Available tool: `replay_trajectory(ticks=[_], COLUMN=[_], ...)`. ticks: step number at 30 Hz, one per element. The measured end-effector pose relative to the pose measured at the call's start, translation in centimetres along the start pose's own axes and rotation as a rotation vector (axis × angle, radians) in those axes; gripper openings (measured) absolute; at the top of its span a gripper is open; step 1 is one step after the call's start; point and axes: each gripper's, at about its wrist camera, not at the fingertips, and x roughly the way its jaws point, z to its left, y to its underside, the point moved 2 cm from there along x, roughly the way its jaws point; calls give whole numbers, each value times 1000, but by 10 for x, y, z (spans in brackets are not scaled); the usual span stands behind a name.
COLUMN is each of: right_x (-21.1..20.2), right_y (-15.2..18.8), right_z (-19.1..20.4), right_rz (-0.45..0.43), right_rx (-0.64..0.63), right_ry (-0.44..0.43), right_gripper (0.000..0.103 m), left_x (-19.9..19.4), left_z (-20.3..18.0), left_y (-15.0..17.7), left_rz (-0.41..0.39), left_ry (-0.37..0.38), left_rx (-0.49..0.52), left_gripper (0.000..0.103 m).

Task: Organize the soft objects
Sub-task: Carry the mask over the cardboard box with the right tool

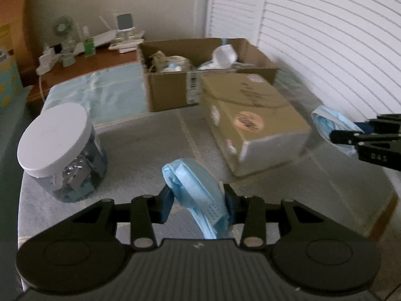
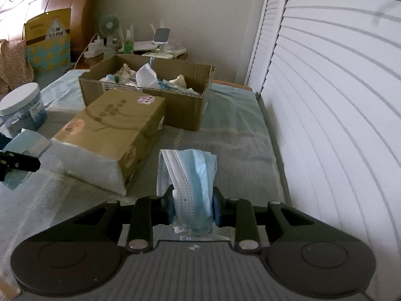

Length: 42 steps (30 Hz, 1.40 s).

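My left gripper (image 1: 198, 204) is shut on a crumpled blue face mask (image 1: 193, 188), held above the bed. My right gripper (image 2: 193, 207) is shut on a bunch of blue and white face masks (image 2: 186, 175). It shows at the right edge of the left wrist view (image 1: 351, 135) with its masks (image 1: 330, 123). The left gripper and its mask (image 2: 25, 145) show at the left edge of the right wrist view. An open cardboard box (image 1: 175, 87) (image 2: 185, 107) at the back holds masks and other soft items.
A closed tan carton (image 1: 253, 118) (image 2: 110, 128) lies on the bed in front of the open box. A white-lidded jar (image 1: 62, 150) (image 2: 21, 110) stands at the left. White louvred doors (image 2: 338, 100) line the right side. A cluttered nightstand (image 1: 82, 55) is behind.
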Motion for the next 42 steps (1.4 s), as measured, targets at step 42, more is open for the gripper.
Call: replay_trajectory(ticks=[42], right_x=[55], right_y=[-190], right_z=[74], right_rz=[-107], right_rx=[-69], right_ry=[-234], right_gripper=[33], left_x=[-64], left_z=[7], left_y=[-10], left_rz=[-158], left_ry=[70], left_rx=[13], left_gripper=[40])
